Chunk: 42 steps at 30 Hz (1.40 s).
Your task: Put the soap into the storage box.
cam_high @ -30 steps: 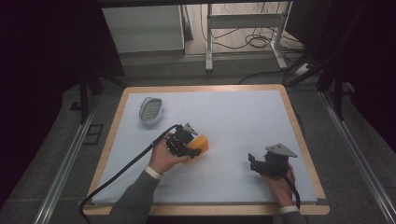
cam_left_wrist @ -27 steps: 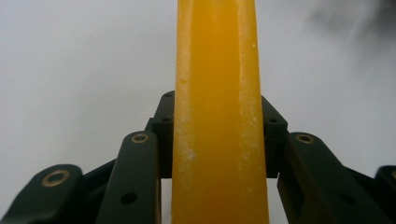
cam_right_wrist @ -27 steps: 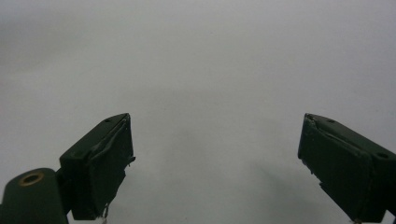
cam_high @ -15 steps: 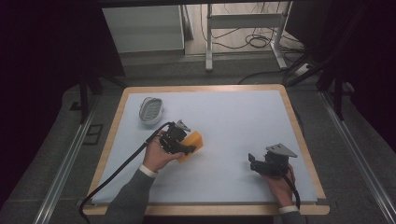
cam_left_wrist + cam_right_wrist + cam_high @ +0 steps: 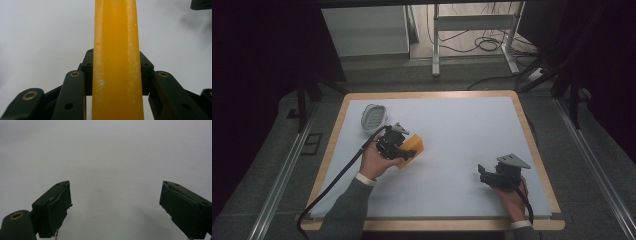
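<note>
Fingers of the left gripper (image 5: 404, 151) pinch an orange block (image 5: 412, 146) in the high view, carried above the white counter (image 5: 462, 125) at its left-centre. Against the earlier pictures the block has travelled up and to the left, nearer the small grey mesh dish (image 5: 373, 117) at the far left corner; my guess is that the dish is where it is bound. The right gripper (image 5: 484, 175) rests near the counter's front right, no different from before.

Seen from the left gripper view, both black fingers (image 5: 87, 72) press the orange block (image 5: 116, 60) from either side, so the grip looks secure.

Over in the right gripper view the fingers (image 5: 53, 205) stand spread wide with nothing between them, above bare counter (image 5: 112, 157).
</note>
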{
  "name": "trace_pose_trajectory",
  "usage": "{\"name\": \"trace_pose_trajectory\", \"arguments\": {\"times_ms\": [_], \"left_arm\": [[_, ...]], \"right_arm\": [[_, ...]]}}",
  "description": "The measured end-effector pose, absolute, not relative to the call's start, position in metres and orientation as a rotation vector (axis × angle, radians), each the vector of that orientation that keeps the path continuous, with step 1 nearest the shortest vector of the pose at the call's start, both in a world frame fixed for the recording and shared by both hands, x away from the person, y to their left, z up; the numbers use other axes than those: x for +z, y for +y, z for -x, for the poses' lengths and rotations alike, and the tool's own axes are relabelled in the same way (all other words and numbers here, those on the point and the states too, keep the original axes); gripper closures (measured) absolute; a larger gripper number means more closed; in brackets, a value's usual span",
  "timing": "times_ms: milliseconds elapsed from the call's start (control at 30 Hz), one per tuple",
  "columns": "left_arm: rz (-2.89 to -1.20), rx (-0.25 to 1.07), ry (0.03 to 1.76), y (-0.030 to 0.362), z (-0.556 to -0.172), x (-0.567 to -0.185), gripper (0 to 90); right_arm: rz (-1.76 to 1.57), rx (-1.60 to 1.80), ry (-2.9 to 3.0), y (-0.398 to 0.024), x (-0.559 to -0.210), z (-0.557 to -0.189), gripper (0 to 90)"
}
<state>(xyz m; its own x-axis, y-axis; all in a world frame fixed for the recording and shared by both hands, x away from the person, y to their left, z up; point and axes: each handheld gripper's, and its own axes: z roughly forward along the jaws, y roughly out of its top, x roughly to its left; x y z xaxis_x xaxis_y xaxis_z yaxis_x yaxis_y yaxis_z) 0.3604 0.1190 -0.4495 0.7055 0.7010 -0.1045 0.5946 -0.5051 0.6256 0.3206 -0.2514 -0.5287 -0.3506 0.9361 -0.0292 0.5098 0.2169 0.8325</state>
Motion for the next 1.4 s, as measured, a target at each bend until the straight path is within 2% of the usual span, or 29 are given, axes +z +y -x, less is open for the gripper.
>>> {"name": "trace_pose_trajectory", "arguments": {"times_ms": [1400], "left_arm": [[-2.230,0.276,1.061,0.155,-0.382,-0.435,61.0]], "right_arm": [[-1.329,1.020,1.953,-0.250,-0.529,-0.320,10.4]]}}
